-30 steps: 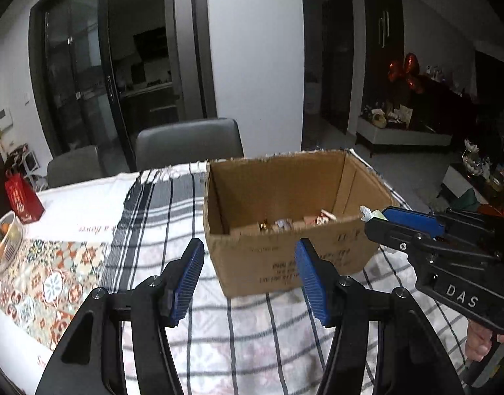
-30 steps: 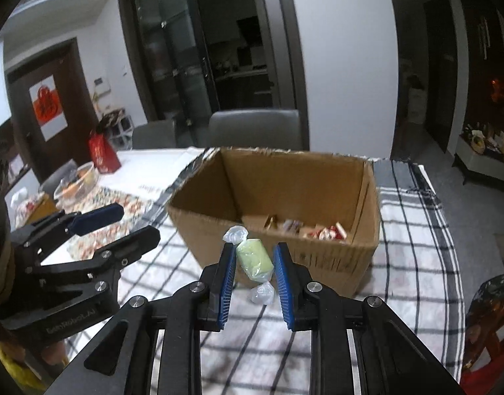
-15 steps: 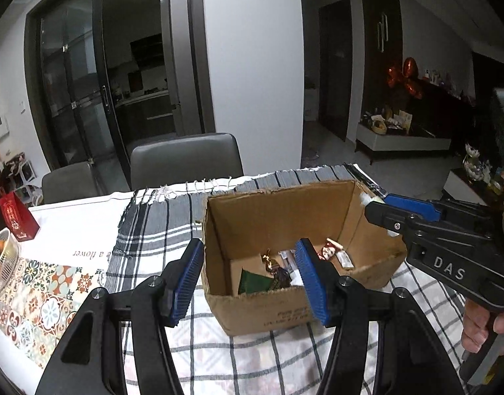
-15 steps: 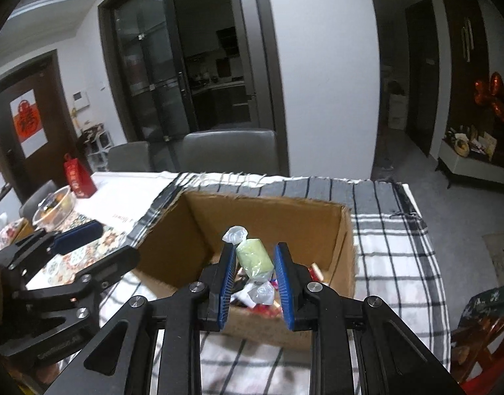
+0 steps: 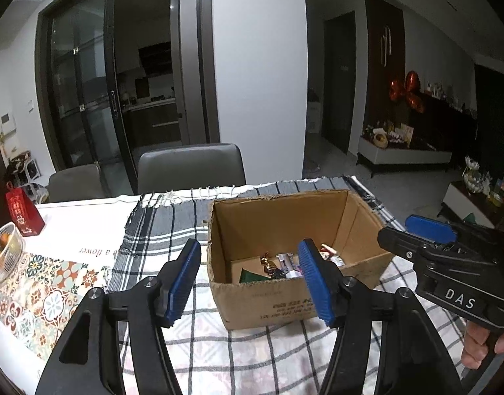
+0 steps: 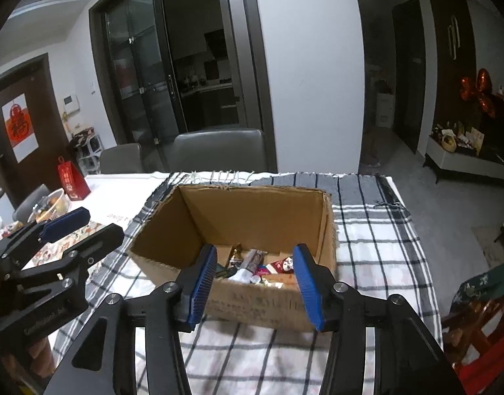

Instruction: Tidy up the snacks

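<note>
An open cardboard box (image 5: 268, 299) (image 6: 252, 210) stands on the checked cloth. Several wrapped snacks (image 5: 285, 263) (image 6: 252, 263) lie on its floor. My right gripper (image 6: 254, 253) hangs over the box's near edge; its jaws are opening and nothing is between the blue pads. My left gripper (image 5: 249, 250) is held open and empty just in front of the box's near left corner, its jaws still spreading slightly. Each gripper shows in the other's view: the right gripper (image 5: 403, 230) beside the box's right wall, the left gripper (image 6: 90, 227) to the box's left.
The checked cloth (image 6: 367, 237) covers the right half of the table, whose edge drops off at the right. Two grey chairs (image 5: 191, 168) stand behind the table. A red gift bag (image 5: 23, 212) and a fruit bowl (image 5: 5, 250) sit far left on the patterned cloth.
The right jaws have spread and the green wrapped candy they held is gone from between them. Both grippers have risen, so the box's inside now shows.
</note>
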Available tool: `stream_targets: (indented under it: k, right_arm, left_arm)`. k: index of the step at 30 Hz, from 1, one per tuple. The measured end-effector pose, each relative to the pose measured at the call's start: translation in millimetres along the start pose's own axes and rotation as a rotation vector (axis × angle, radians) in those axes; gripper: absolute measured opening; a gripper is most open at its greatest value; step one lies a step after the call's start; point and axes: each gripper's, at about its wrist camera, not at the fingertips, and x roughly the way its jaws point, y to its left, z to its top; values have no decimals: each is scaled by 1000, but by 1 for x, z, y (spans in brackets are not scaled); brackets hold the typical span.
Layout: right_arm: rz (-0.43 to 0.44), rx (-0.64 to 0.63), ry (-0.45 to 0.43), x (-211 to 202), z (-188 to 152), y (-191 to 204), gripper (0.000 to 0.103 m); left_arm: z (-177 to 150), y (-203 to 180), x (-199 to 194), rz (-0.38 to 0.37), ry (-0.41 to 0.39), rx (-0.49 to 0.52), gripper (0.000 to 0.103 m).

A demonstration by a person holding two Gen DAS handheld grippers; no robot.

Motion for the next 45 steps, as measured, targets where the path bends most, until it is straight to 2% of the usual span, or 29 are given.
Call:
stream_targets:
  k: [2,5,10,12,18,22,25,35,45]
  right_arm:
    - [-13,3,-15,-12,-3,2,50]
    - [-25,5,-47,-33,-6,7,59]
    - [-38,-3,-95,-69,-17,15,60]
    - [-56,-13,-116,-83,-23,20,67]
    - [-101,-23,-162,-119,-43,29,74]
    - [-110,-14,-178,-138,-56,34,75]
    - [-111,-5,-179,-149,-66,36,80]
    - [-136,-5,-196,-185,-93,43,83]
    - [-134,-7,-215,-207,-108,49,83]
  left_arm:
    - [-3,1,-13,7,-15,-5,65]
    - [-8,0,-34,10,-42,-6,70]
    - [-21,-1,-69,18,-84,-17,84]
    - [-27,-1,-83,31,-104,-21,88]
    - [-41,-3,-113,47,-140,-15,96]
    - [-49,-6,-132,65,-168,2,102]
    - [-56,-8,-146,68,-183,8,103]
    - [-81,-15,-181,60,-190,3,103]
    - [-90,-20,-199,72,-207,21,103]
